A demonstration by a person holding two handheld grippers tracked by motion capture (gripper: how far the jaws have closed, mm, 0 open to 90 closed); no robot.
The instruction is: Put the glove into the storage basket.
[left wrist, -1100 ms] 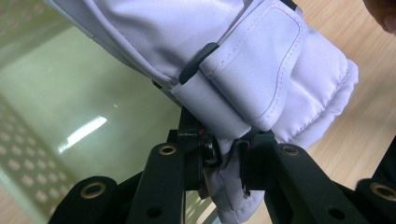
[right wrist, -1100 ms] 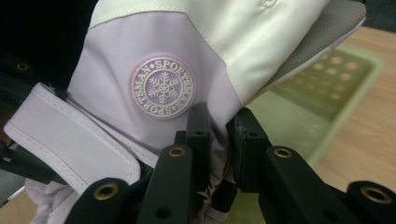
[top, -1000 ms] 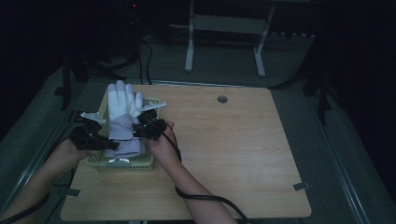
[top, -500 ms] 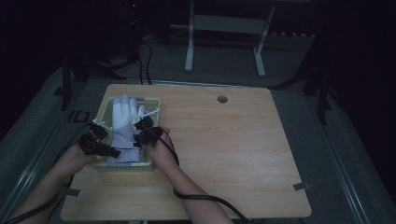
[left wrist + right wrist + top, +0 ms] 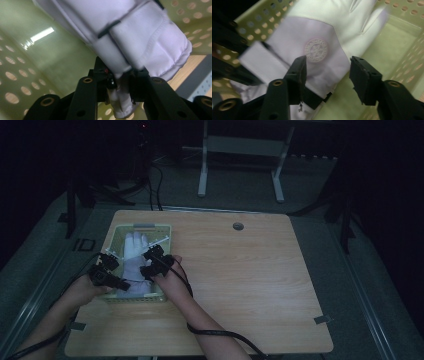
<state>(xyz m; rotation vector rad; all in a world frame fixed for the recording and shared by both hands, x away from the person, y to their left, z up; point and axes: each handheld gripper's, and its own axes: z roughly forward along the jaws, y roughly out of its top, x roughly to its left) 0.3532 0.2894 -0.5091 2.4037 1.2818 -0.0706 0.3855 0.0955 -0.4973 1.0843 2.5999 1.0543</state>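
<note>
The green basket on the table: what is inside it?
Inside the green basket lies a white glove, fingers toward the far end. The left tongs pinch its cuff; the right tongs stand open above it. The floor beneath the glove is covered.

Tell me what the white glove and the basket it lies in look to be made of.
White glove: looks like woven or knit fabric, matte; stitched seams and a hemmed cuff show in the left gripper view, and a round embossed emblem sits on it. It may be cotton or synthetic.
Basket: pale yellow-green, probably moulded plastic; smooth, slightly glossy walls with regular round holes and a light reflection on the inside.
</note>
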